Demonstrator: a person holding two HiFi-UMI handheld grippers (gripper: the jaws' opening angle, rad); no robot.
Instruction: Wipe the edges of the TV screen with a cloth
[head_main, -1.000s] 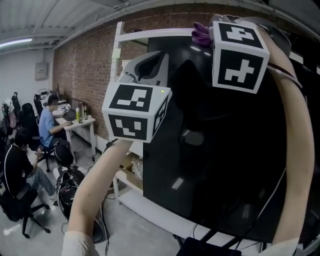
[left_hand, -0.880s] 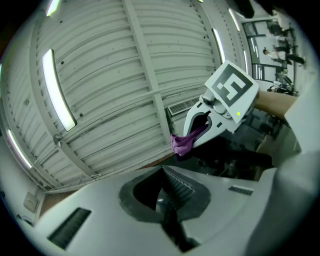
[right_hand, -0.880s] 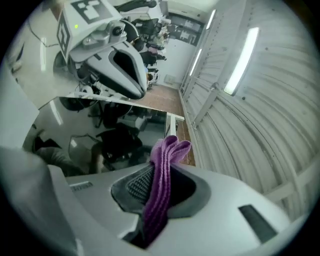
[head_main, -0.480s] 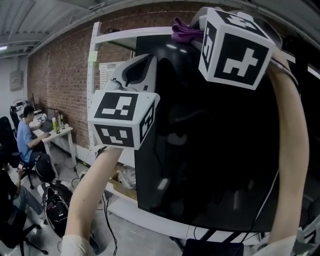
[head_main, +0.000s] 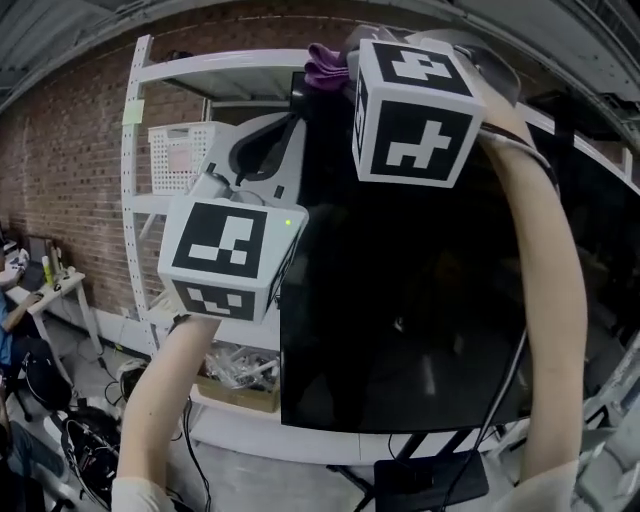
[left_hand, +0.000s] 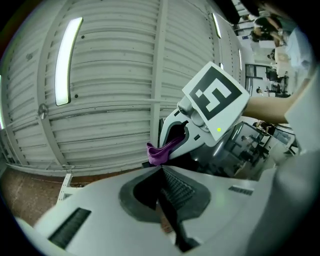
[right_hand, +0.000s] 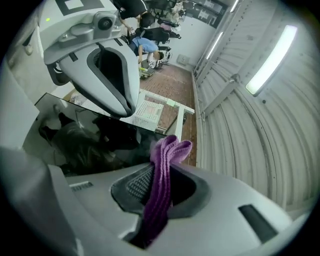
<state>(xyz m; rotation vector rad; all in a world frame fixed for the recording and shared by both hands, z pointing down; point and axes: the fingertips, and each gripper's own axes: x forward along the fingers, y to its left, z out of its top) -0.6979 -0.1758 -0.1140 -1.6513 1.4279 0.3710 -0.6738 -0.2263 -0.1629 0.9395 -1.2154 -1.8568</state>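
Folded purple cloth (right_hand: 163, 185) sat at the top-left corner of the glossy black flat TV screen (head_main: 420, 300), clamped tight in the right gripper (right_hand: 161, 167) with a fold poking past the tips. Left gripper (left_hand: 162, 172) was raised just beside it near the screen's upper left edge, jaws pressed together on nothing. White metal shelf rack (head_main: 140, 150) and red brick wall (head_main: 60, 150) stood behind.

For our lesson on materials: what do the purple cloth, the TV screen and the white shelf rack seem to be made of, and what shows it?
Purple cloth: soft textile, perhaps microfibre; it folds limply and shows fine ribs.
TV screen: glossy black glass or plastic; it mirrors dim reflections.
White shelf rack: probably painted metal, matte; thin, straight uprights.
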